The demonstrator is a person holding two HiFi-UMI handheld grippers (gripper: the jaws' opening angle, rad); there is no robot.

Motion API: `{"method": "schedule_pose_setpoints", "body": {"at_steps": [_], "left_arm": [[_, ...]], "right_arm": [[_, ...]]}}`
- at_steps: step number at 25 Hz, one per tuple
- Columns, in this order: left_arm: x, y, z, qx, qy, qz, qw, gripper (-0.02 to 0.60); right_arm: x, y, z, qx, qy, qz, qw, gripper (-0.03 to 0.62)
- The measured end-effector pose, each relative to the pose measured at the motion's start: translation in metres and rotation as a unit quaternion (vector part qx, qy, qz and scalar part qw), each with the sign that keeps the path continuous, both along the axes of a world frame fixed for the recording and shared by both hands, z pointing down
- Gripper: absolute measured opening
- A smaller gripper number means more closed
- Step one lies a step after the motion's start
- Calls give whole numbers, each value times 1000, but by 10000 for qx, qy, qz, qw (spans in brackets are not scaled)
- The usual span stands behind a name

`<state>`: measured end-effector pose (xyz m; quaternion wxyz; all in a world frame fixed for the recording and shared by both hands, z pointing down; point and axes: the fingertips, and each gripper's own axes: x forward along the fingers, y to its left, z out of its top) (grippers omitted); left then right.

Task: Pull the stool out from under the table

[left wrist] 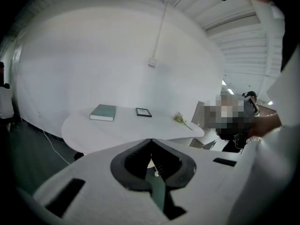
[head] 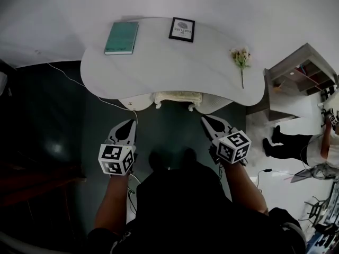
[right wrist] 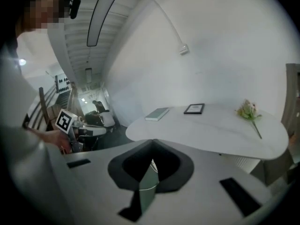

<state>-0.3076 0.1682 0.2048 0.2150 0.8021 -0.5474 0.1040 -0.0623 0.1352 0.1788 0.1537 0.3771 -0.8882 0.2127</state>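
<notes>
- Both grippers sit closest in the head view: left gripper [head: 127, 126] and right gripper [head: 207, 121], pinched shut and empty, near the table's [head: 100, 67] front edge.
- Stool [head: 177, 98] is tucked under that edge, untouched, so the whole pull is left to do.
- Left gripper view: jaws together, nothing between them.
- Right gripper view: same deal. The frame [right wrist: 194, 108] near the far edge has print, too small to read.

Soft, even light leaves the white rounded surface [head: 159, 62] bright, while the dark glossy floor [head: 47, 120] sinks almost to black, with one faint glare spot. A long ceiling strip light [right wrist: 101, 13] glows overhead. Both gripper views are hazy, bent and vignetted at their edges.
</notes>
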Motion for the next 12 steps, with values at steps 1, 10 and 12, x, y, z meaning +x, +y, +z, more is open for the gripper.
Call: {"method": "schedule_pose_setpoints", "body": {"at_steps": [1,10,12], "left_arm": [[2,-5,0,4,24,86,10000,9],[48,-15,4,-113,-70,380,9992,9],[63,-13,5,-162,-139,350,9992,9]], "right_arm": [[6,4,1,-35,39,137,9999,6],[70,26,26,-223,-85,667,9975,6],[88,26,31,-204,-115,683,9974,6]]}}
